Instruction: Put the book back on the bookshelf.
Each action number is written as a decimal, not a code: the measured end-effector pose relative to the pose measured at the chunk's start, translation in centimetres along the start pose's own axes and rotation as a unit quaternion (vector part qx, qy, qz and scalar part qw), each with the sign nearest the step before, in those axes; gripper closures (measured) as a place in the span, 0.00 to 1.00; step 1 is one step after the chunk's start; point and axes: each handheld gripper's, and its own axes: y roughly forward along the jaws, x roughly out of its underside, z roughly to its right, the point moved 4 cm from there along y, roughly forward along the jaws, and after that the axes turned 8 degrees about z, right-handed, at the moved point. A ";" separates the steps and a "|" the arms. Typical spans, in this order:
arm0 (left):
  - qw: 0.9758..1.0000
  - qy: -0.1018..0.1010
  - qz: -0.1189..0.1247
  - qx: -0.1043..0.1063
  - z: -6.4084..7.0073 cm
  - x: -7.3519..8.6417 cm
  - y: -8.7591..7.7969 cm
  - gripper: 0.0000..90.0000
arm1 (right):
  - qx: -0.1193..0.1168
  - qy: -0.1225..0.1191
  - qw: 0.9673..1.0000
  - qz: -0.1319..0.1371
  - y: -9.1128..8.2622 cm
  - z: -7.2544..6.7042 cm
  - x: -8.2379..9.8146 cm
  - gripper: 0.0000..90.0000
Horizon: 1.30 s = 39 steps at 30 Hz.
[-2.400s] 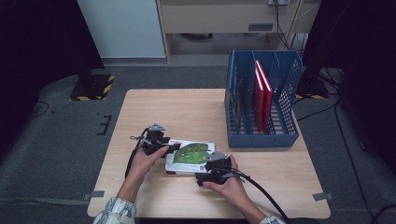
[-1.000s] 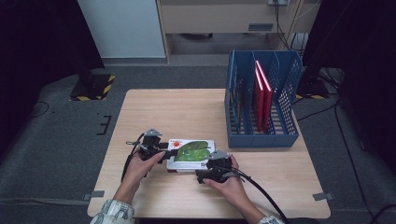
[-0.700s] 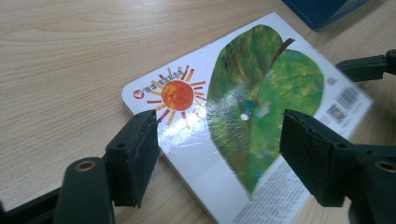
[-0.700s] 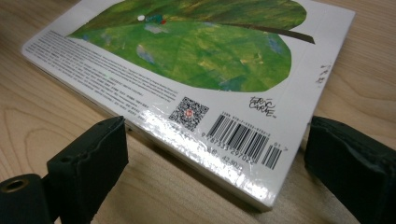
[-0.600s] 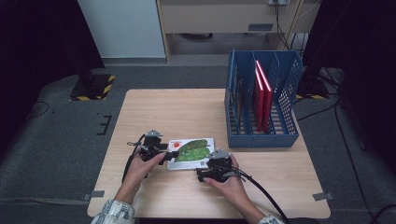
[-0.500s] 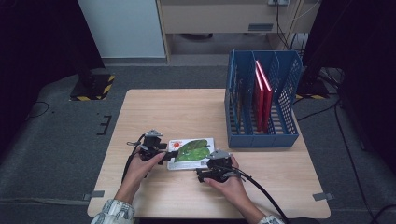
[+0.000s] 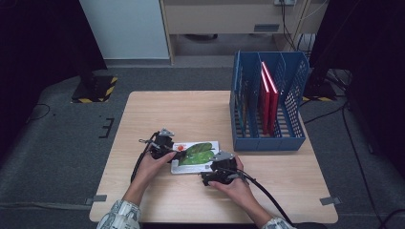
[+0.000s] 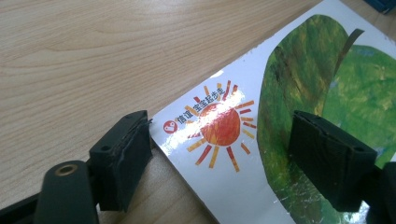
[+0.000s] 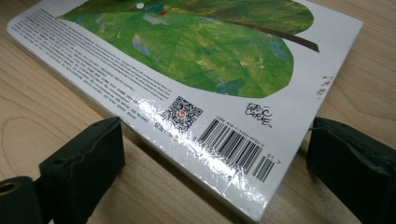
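Note:
A picture book [image 7: 196,155] with a white cover, a green leaf and an orange sun lies flat on the wooden table [image 7: 191,109]. My left gripper [image 7: 173,151] is at the book's left end. In the left gripper view its jaws have just been opening and stand apart across the sun corner of the book [image 8: 219,126], and the gripper [image 8: 219,161] is open. My right gripper [image 7: 217,164] is at the book's near right corner. In the right gripper view the barcode corner of the book [image 9: 224,140] sits between the wide open gripper [image 9: 217,163], with no pad touching it.
A blue mesh file rack [image 7: 291,138] stands at the table's right, behind the book, with red books [image 7: 267,93] upright in it. Bare tabletop lies to the left and behind the book. Cables trail from both grippers toward the near edge.
The left hand has shifted a little toward the book and lower, and the book's left end now rests flat on the table. The right hand has kept still.

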 end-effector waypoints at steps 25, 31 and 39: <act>1.000 0.018 -0.018 0.016 3.0 2.0 -2.0 0.28 | -0.016 -0.014 1.000 -0.008 -2.6 -1.1 2.1 0.00; 1.000 0.007 -0.006 0.009 2.4 1.3 -1.7 0.22 | -0.013 -0.012 1.000 -0.002 -2.5 -1.1 2.1 0.00; 0.999 -0.010 -0.017 0.025 1.6 1.0 -1.3 0.23 | -0.018 -0.015 1.000 -0.006 -2.4 -1.6 1.9 0.00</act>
